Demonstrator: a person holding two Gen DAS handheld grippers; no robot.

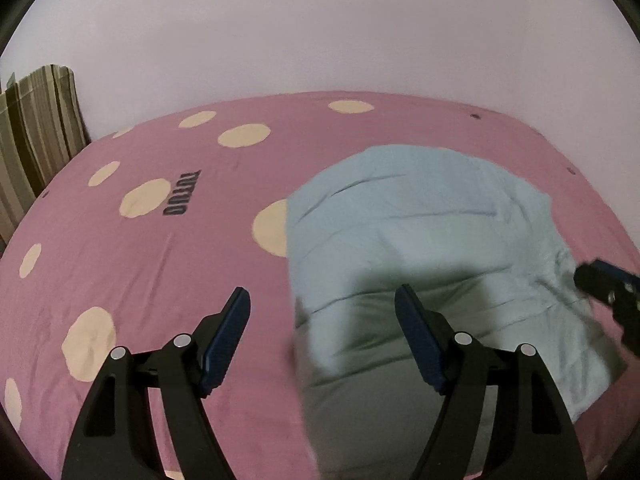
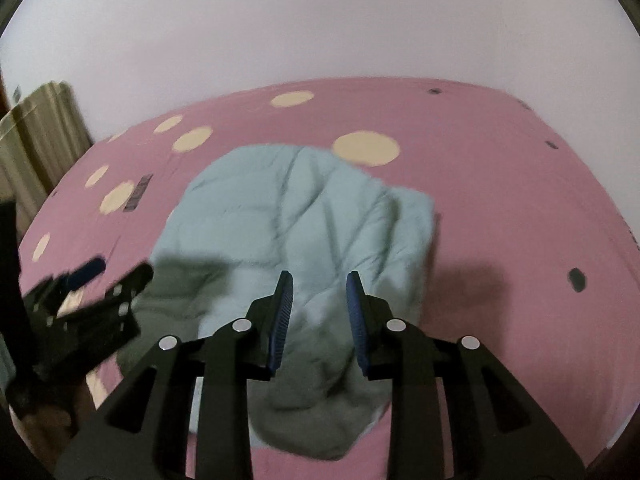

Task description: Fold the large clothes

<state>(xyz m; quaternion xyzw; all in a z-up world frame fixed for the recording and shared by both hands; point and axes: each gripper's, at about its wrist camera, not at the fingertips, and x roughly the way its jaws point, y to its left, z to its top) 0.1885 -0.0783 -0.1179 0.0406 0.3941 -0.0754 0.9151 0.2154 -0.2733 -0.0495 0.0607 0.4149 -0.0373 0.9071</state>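
Observation:
A light blue-grey garment (image 1: 420, 216) lies folded into a rough rectangle on a pink bed sheet (image 1: 168, 264) with cream dots; it also shows in the right wrist view (image 2: 296, 216). My left gripper (image 1: 322, 300) is wide open and empty, hovering over the garment's near left edge. My right gripper (image 2: 319, 284) is open with a narrower gap, empty, above the garment's near right part. The right gripper shows at the right edge of the left wrist view (image 1: 608, 284); the left gripper shows blurred at the left of the right wrist view (image 2: 88, 296).
The pink sheet (image 2: 500, 208) covers the whole bed. A plain white wall (image 1: 320, 32) runs behind it. A striped brown and beige curtain (image 1: 36, 128) hangs at the far left. Black lettering (image 1: 182, 194) is printed on the sheet left of the garment.

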